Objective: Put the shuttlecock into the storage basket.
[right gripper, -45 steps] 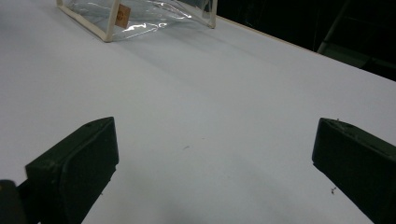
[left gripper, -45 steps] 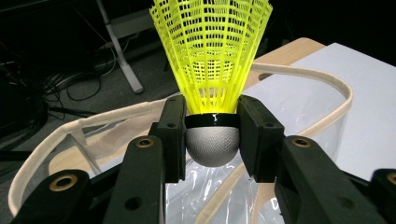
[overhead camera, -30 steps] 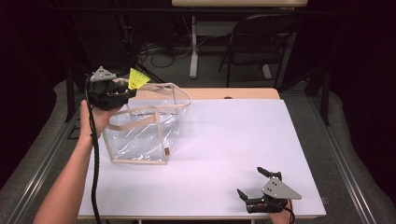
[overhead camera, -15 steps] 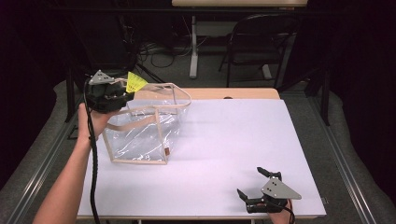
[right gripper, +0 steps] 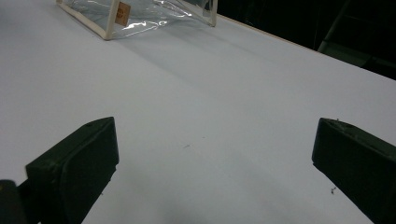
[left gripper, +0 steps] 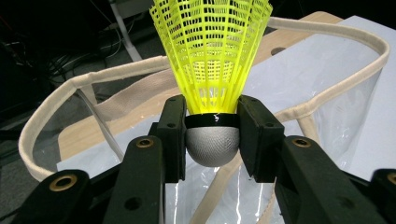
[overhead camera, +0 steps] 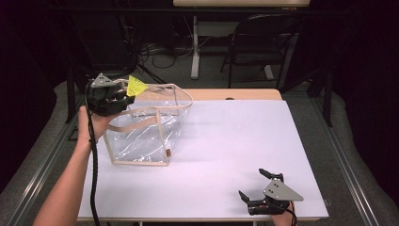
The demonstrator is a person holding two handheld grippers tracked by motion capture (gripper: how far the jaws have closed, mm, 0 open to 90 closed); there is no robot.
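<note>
Left gripper view: left gripper [left gripper: 212, 135] jaws clamp a yellow shuttlecock [left gripper: 212, 60] above the clear bag [overhead camera: 143, 134]. Right gripper [overhead camera: 263, 186], jaws wide apart, empty, well apart from bag.

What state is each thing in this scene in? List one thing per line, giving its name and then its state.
Shuttlecock: clamped at its cork base, yellow skirt pointing away from the gripper.
Left gripper: shut on the shuttlecock, held at the bag's rim.
Clear bag: standing on the table, mouth open, beige handles loose.
Right gripper: open, holding nothing, low over the table's near edge.
Table: covered with a white sheet.
</note>
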